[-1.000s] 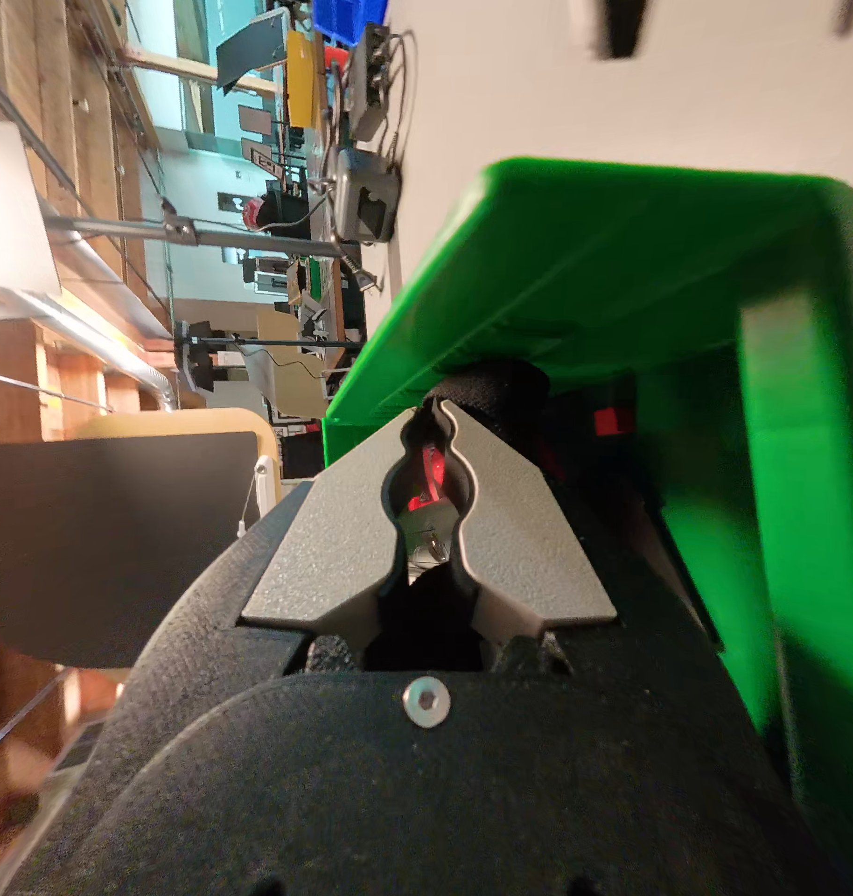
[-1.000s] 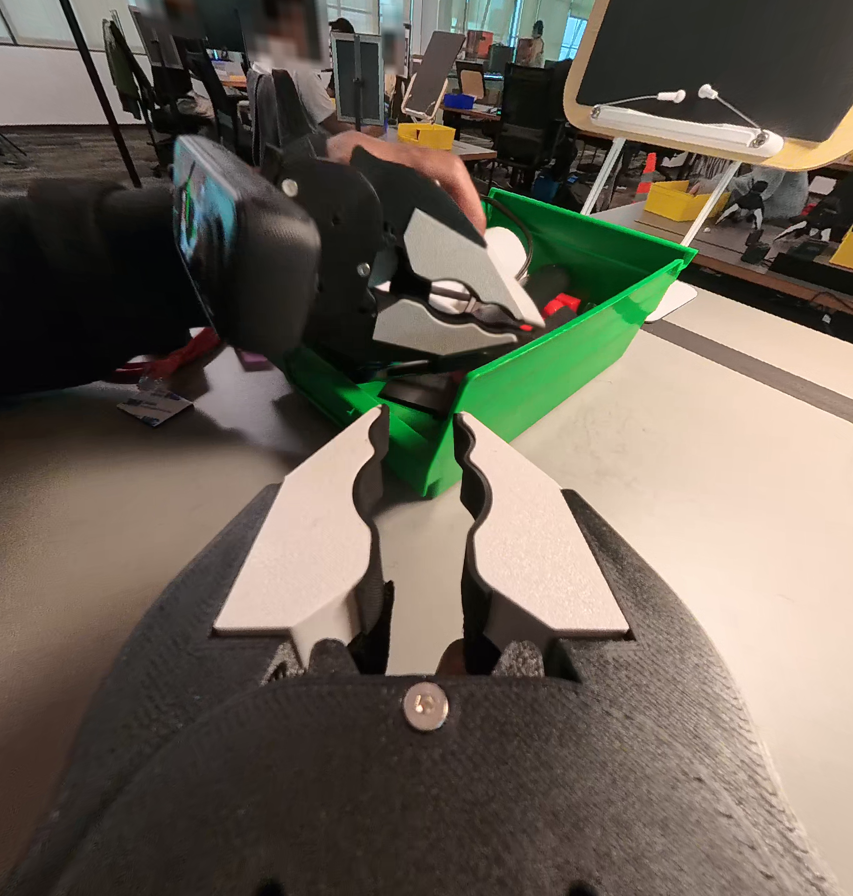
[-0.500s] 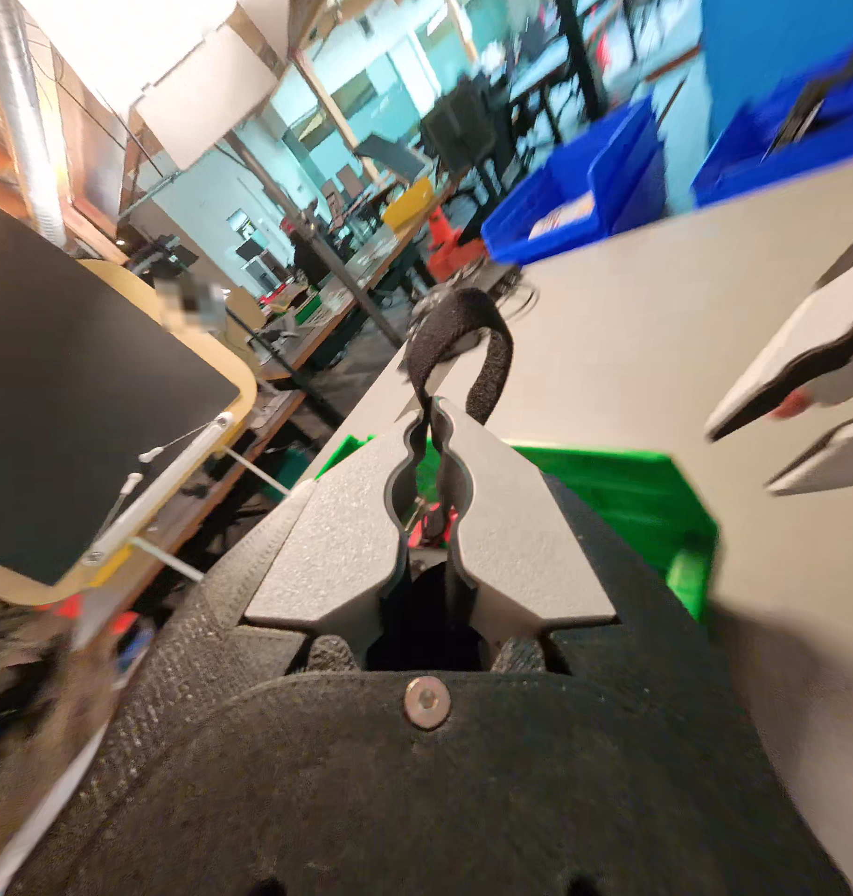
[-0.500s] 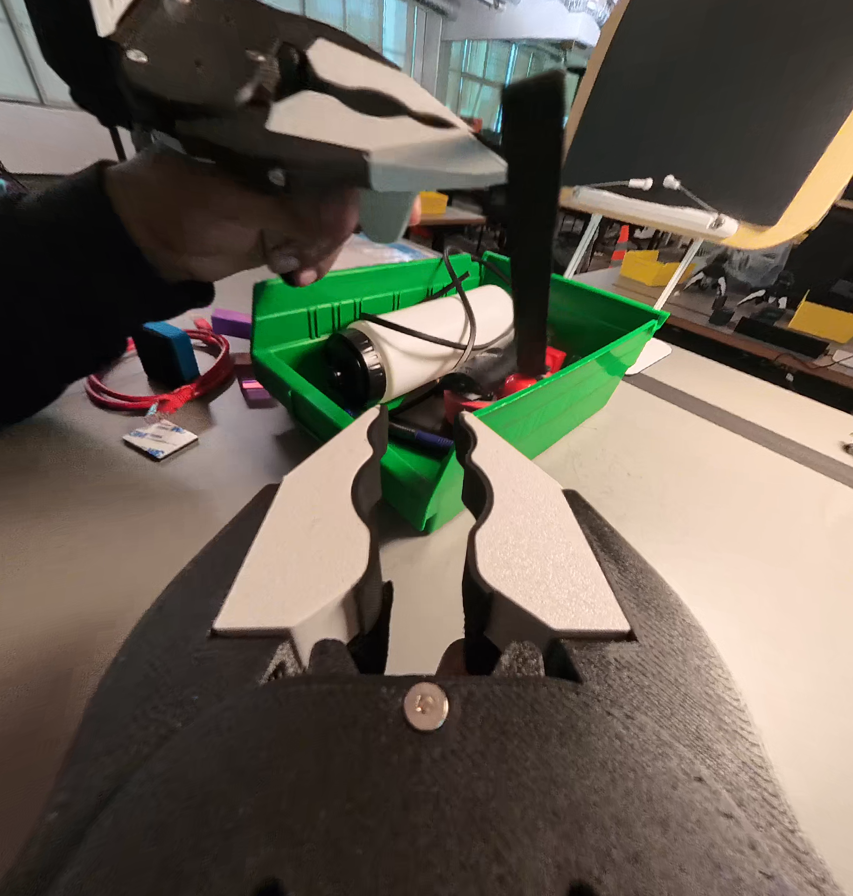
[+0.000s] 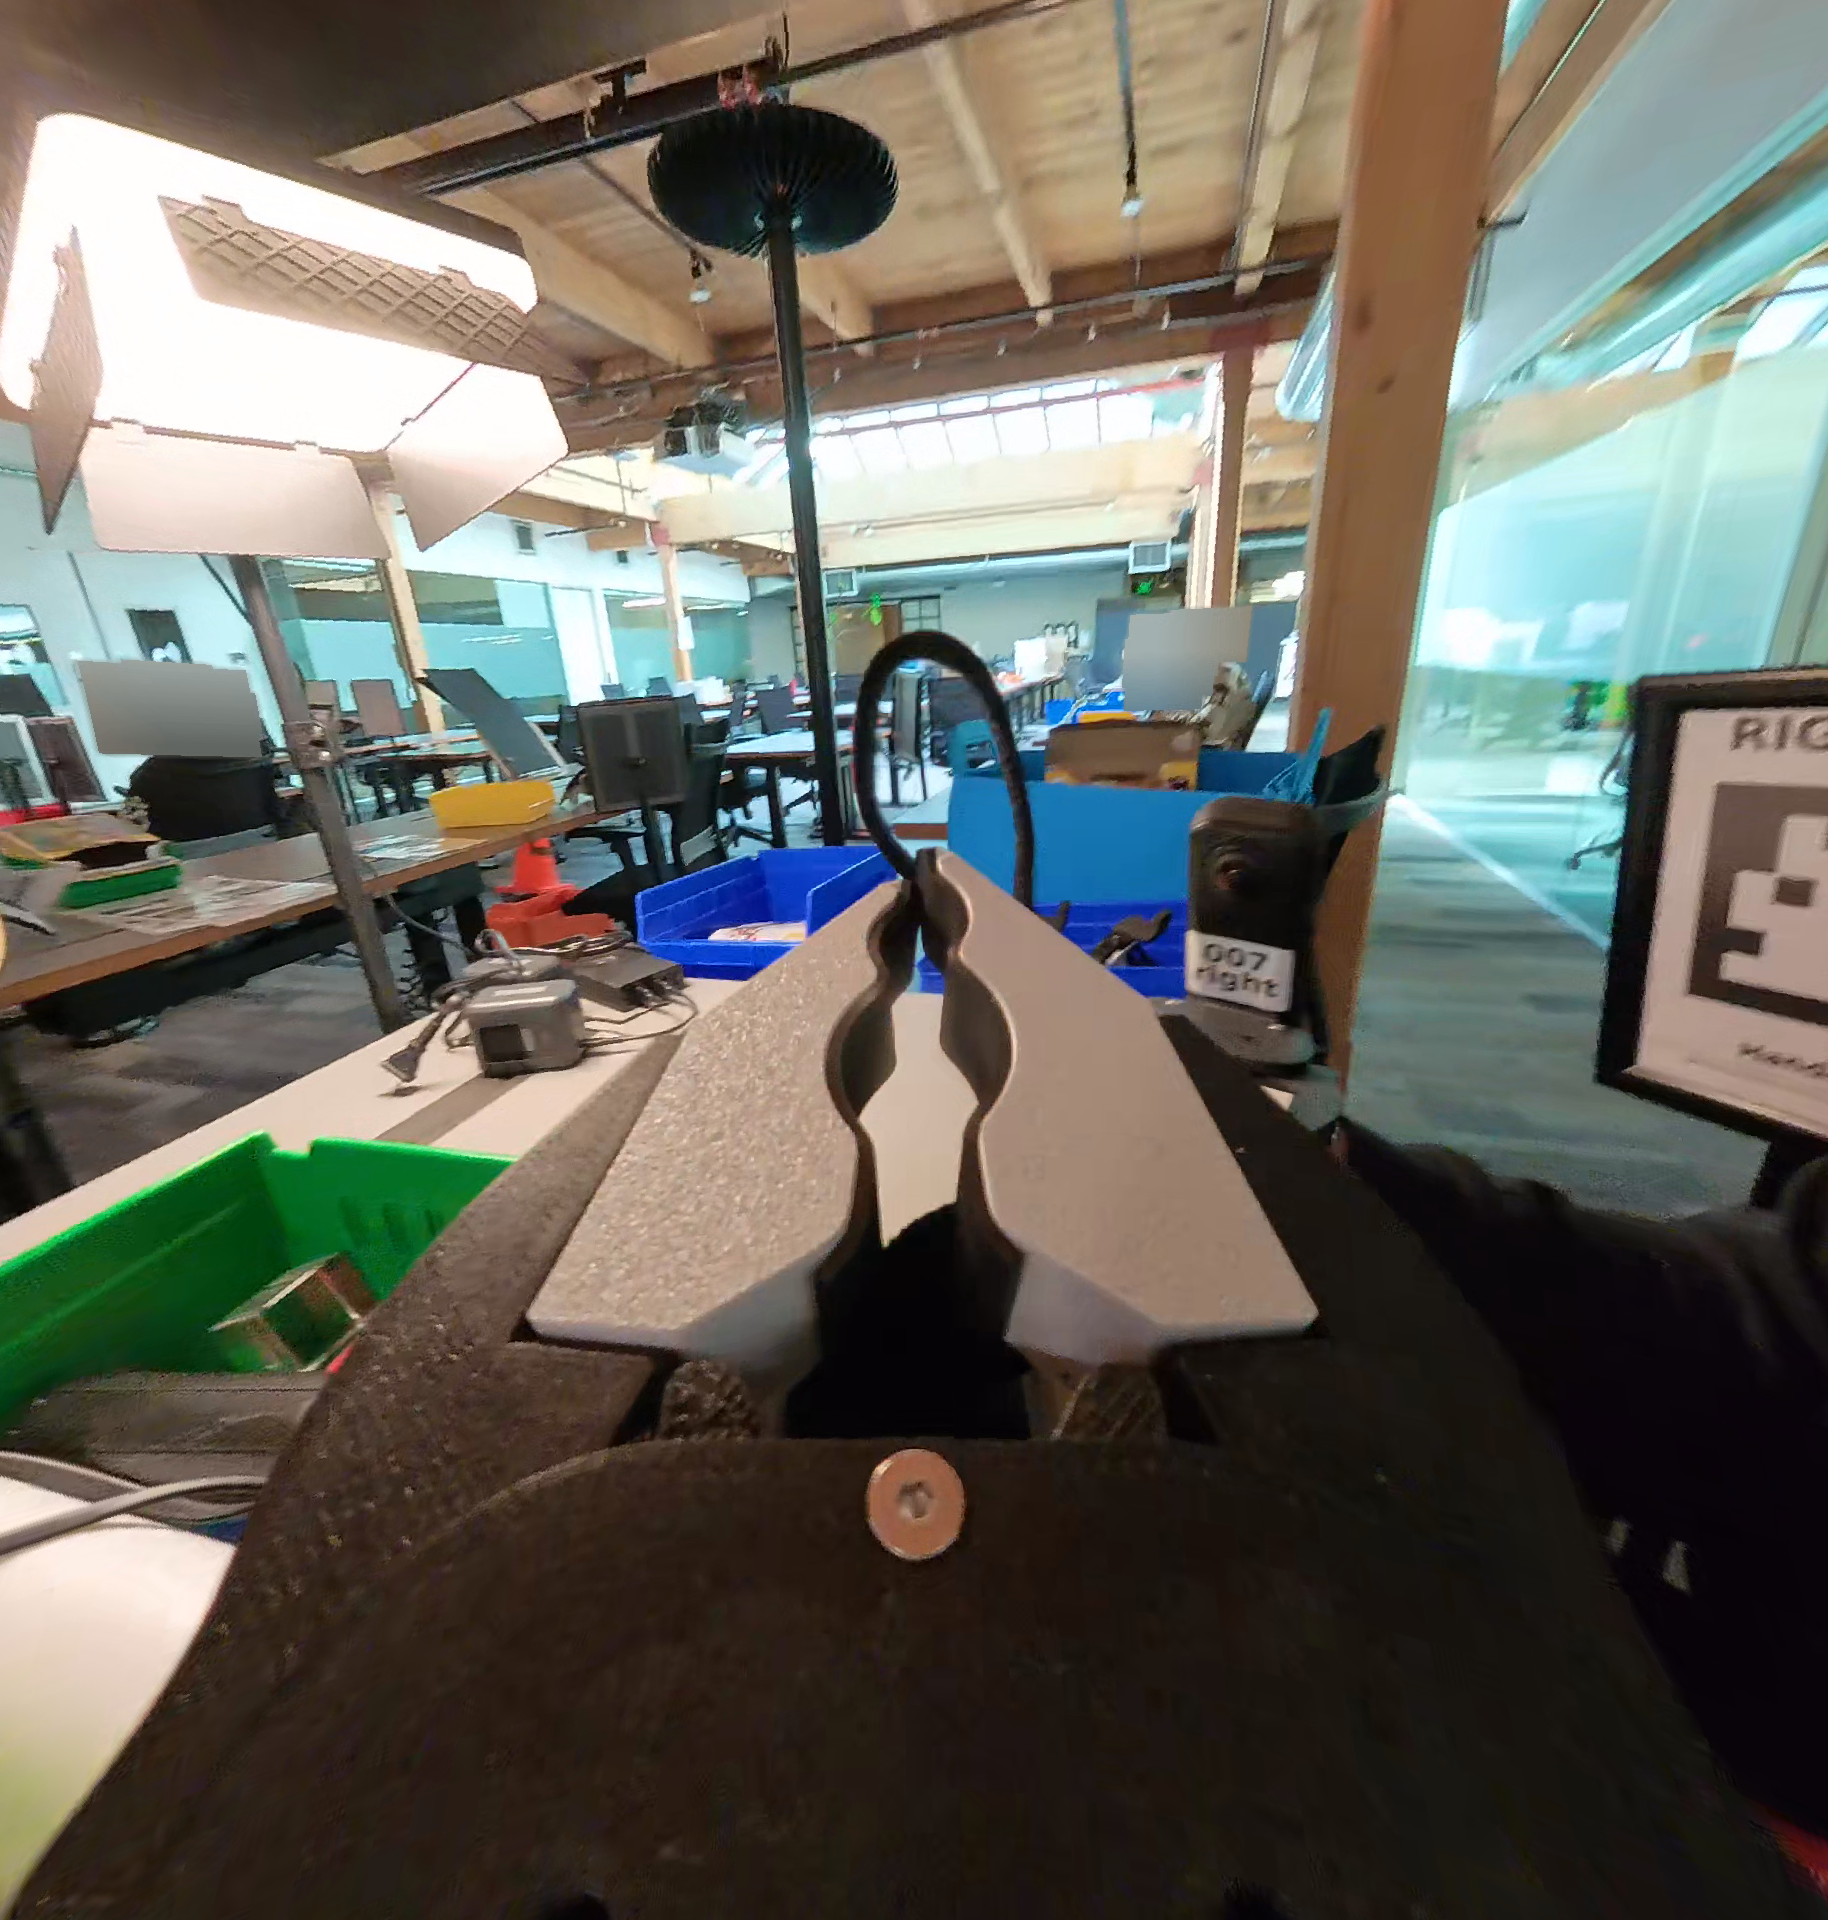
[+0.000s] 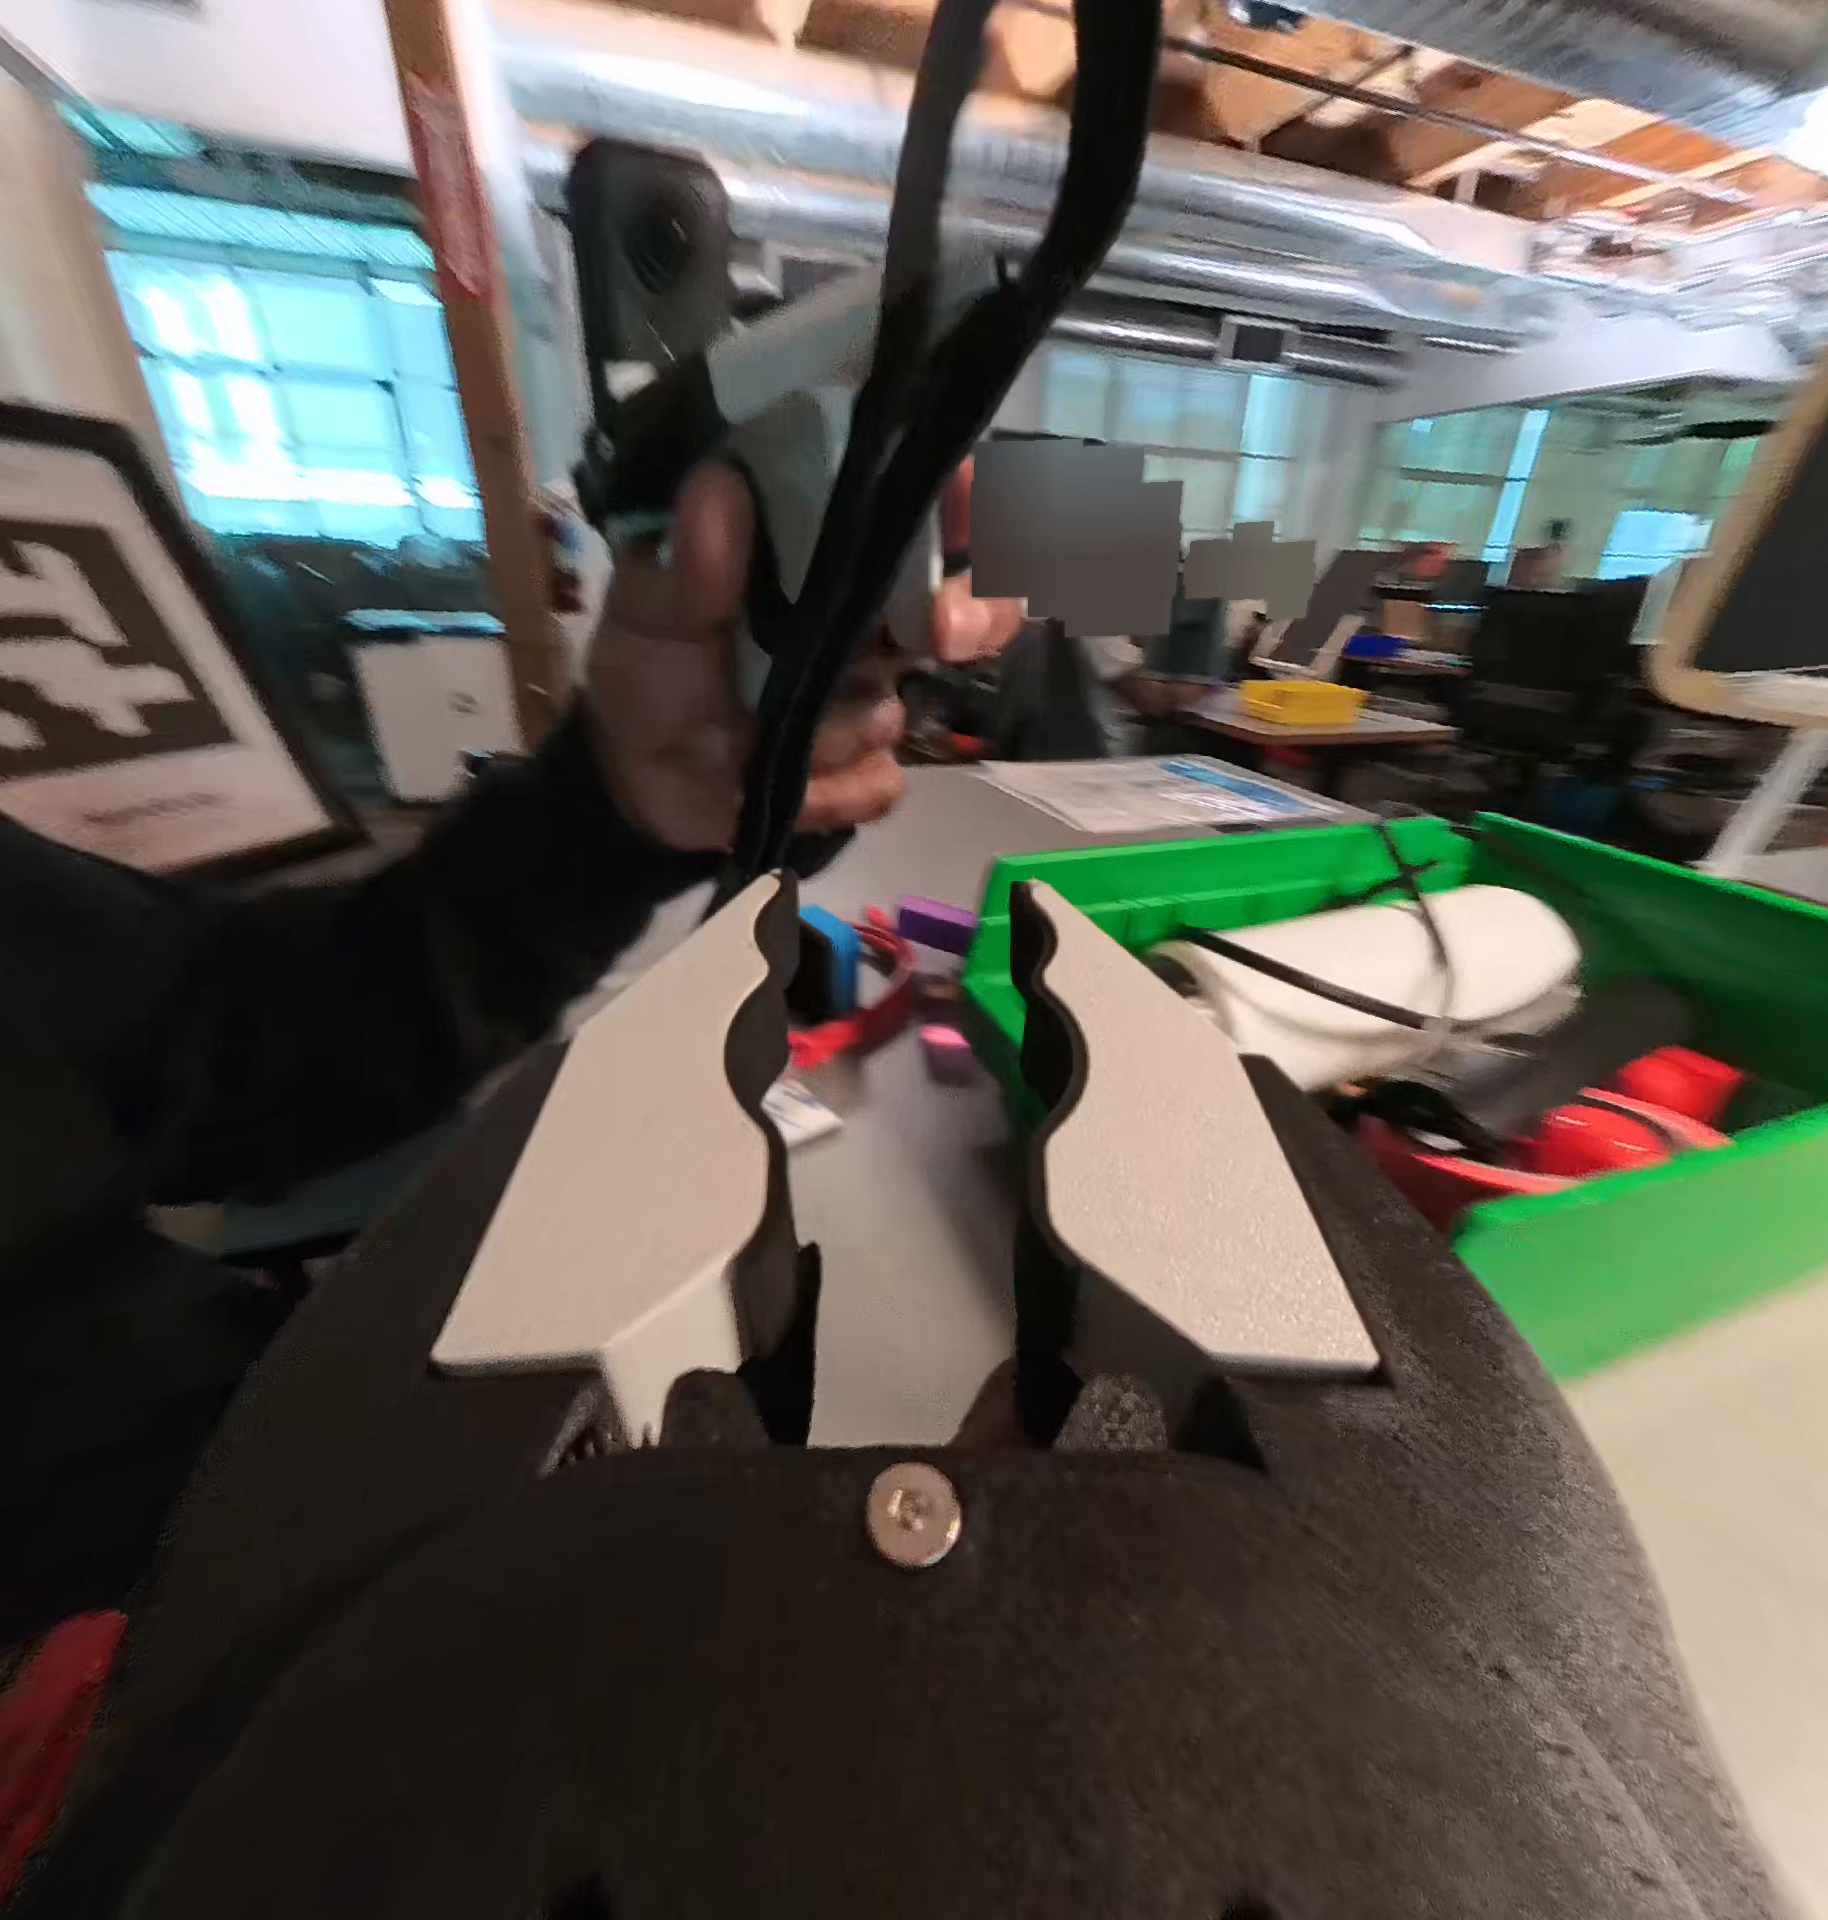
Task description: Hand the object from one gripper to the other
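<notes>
My left gripper [image 5: 915, 873] is shut on a black strap [image 5: 931, 727], pinched at the fingertips. The strap's loop stands up above the tips. In the right wrist view the same strap [image 6: 889, 468] hangs from the top of the frame, with the hand [image 6: 681, 644] that holds the left gripper behind it. Its lower end reaches just behind my right gripper's left fingertip [image 6: 775, 914]. My right gripper [image 6: 902, 904] is open, with nothing between its pads. The strap is beside the gap, not in it.
A green bin [image 6: 1253, 883] on the grey table holds a white cylinder [image 6: 1388, 966], cables and red parts [image 6: 1616, 1132]; its corner shows in the left wrist view [image 5: 162, 1226]. Blue and purple blocks [image 6: 936, 920] and a red cable lie left of the bin. Blue bins [image 5: 744, 904] stand farther back. My right fingertips sit around 10 cm from my left ones.
My left gripper lifted the black strap out of the green bin and swung it up in front of the right gripper. The right jaws opened wider and rose toward the strap.
</notes>
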{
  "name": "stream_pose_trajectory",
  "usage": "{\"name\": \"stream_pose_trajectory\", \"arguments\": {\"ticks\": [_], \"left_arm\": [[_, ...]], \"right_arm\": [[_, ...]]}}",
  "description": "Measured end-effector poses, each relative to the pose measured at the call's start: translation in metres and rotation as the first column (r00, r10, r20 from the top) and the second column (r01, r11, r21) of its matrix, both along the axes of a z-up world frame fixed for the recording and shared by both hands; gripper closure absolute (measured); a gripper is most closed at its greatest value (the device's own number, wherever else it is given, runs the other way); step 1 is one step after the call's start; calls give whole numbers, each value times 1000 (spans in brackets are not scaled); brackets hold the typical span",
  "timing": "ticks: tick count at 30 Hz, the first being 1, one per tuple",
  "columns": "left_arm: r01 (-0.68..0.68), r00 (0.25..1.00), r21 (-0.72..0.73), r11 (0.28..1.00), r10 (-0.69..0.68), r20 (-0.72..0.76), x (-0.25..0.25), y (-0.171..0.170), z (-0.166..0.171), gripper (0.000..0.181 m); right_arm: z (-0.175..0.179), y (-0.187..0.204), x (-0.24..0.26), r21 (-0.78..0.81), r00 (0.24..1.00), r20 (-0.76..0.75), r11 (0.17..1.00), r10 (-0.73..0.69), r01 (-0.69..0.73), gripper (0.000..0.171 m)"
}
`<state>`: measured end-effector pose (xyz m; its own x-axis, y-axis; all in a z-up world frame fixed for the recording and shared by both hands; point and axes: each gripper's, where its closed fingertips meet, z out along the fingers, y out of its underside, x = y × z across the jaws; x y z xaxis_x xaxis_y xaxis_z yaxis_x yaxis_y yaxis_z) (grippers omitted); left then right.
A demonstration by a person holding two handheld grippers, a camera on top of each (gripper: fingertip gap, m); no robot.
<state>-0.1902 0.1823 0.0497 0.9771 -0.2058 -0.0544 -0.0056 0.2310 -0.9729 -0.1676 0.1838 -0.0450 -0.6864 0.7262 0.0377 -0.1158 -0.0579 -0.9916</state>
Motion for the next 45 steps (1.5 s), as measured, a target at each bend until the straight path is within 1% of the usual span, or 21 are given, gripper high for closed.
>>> {"name": "stream_pose_trajectory", "arguments": {"ticks": [2, 4, 5, 7, 11, 13, 14, 15, 17, 19, 21, 24, 26, 28, 31, 34, 36, 38, 40, 43, 45], "left_arm": [[28, 999, 12, 1000, -28, 32, 5, -6, -1, 181], [46, 998, 21, 999, -47, 49, 7, -11, -2, 181], [44, 997, 26, 999, -46, 59, 6, -13, -3, 180], [44, 995, 53, 998, -49, 90, 3, -18, -2, 181], [75, 987, 93, 993, -87, 136, 5, -25, -2, 181], [80, 985, 107, 991, -95, 143, 8, -27, -3, 181], [83, 985, 112, 990, -99, 145, 9, -27, -3, 181], [85, 984, 118, 989, -102, 147, 10, -27, -3, 181], [81, 983, 123, 989, -100, 156, 9, -26, -1, 181], [48, 983, 123, 991, -69, 170, 4, -25, 0, 180], [-43, 981, 117, 992, 20, 193, -9, -24, -1, 177], [-154, 969, 127, 980, 125, 215, -28, -29, -3, 152], [-168, 963, 127, 978, 135, 235, -34, -31, -7, 142], [-123, 966, 105, 987, 95, 238, -28, -28, -14, 139], [1, 979, -7, 1000, 1, 204, -5, -14, -37, 140], [73, 991, -175, 982, -52, 123, 15, -4, -70, 141], [55, 998, -250, 967, -47, 36, 21, 0, -86, 142], [10, 998, -280, 960, -26, -53, 23, 2, -95, 143], [-6, 992, -322, 947, -34, -119, 26, 3, -105, 145], [-43, 983, -363, 931, -26, -183, 25, 4, -117, 154], [-45, 982, -362, 931, -26, -188, 25, 3, -117, 157]], "right_arm": [[6, -10, 4, -93, 996, 19, 992, 84, -82, 130], [7, -14, 2, -147, 992, 46, 983, 116, -108, 131], [5, -17, 1, -147, 992, 52, 983, 118, -109, 131], [-1, -21, -1, -98, 993, 58, 991, 100, -94, 131], [-24, -16, -19, 53, 994, 96, 998, -43, 38, 125], [-30, -23, -20, 94, 994, 108, 995, -32, 22, 128], [-32, -27, -20, 107, 993, 115, 994, -21, 9, 132], [-34, -33, -20, 123, 993, 117, 992, -7, -8, 141], [-36, -45, -20, 162, 994, 109, 986, 16, -34, 165], [-35, -55, -23, 168, 994, 107, 985, 27, -45, 166], [-28, -60, -26, 109, 991, 120, 992, 51, -65, 166], [-7, -54, -27, -68, 986, 134, 993, 102, -94, 166], [5, -43, -25, -179, 982, 133, 978, 131, -107, 166], [15, -28, -23, -279, 980, 129, 954, 151, -110, 167], [25, -9, -17, -425, 969, 127, 894, 213, -141, 167], [26, 3, -15, -508, 959, 135, 848, 248, -148, 167], [23, 5, -16, -524, 954, 152, 839, 258, -143, 166], [17, 2, -17, -514, 946, 182, 846, 267, -140, 166], [15, -2, -16, -511, 940, 188, 846, 286, -155, 166], [10, -9, -15, -484, 933, 207, 860, 294, -163, 166], [8, -12, -15, -474, 929, 214, 864, 302, -171, 166]]}}
